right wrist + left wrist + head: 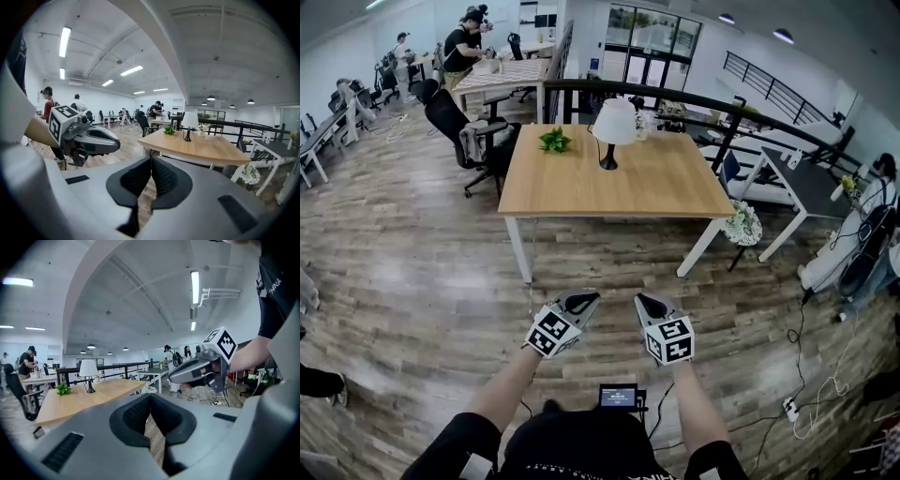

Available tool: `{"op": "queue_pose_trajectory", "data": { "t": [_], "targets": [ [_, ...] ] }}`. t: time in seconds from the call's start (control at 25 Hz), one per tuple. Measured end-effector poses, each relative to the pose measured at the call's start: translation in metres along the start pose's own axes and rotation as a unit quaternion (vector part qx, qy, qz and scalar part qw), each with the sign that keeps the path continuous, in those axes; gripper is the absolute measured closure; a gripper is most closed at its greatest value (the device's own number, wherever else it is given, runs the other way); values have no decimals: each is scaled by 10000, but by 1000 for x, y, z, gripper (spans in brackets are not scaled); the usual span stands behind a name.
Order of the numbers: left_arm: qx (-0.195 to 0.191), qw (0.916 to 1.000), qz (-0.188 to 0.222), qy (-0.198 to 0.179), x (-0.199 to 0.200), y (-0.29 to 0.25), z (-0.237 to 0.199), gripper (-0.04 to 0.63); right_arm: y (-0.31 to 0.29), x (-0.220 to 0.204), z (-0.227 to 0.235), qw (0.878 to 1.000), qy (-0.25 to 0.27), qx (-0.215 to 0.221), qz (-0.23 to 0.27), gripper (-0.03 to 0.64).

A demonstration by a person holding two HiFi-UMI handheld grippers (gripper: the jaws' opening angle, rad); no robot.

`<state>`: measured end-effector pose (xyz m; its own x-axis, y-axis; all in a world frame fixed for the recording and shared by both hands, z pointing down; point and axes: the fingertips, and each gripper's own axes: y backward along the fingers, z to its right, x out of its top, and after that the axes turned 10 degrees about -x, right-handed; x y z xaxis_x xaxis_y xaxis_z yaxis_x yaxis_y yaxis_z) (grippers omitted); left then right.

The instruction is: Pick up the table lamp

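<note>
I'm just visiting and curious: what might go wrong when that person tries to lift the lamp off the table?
1. The table lamp has a wide shade on a thin stem, so a clumsy grip may tip it.
2. It stands toward the far side of the table near the plant; a long reach could knock either over.
3. The left gripper and right gripper are both shut; they must open first.

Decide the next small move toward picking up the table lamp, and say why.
Probably step forward to the table. The table lamp stands upright on its far half, while the left gripper and right gripper, both shut and empty, are over floor well short of the near edge. Neither can likely reach it from here.
</note>
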<state>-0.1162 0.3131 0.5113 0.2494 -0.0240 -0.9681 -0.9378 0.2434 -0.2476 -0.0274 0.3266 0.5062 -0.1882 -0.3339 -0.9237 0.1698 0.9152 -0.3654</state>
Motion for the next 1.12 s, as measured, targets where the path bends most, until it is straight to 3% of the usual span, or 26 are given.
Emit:
{"op": "queue_pose_trajectory", "data": {
  "t": [0.12,0.32,0.6,1.12],
  "targets": [
    [49,9999,-111,-79,-6,-1,-2,578,-1,-5,-2,10000,20,44,-46,589],
    [53,9997,-223,95,-12,-3,-4,577,-1,-9,-4,9998,85,116,-123,589],
    [22,9997,-155,164,-10,-8,-3,578,-4,-12,1,9997,123,180,-131,589],
    [316,9985,-447,21,-6,-56,-3,578,-6,-24,55,9987,-63,503,-14,589]
  ]
}}
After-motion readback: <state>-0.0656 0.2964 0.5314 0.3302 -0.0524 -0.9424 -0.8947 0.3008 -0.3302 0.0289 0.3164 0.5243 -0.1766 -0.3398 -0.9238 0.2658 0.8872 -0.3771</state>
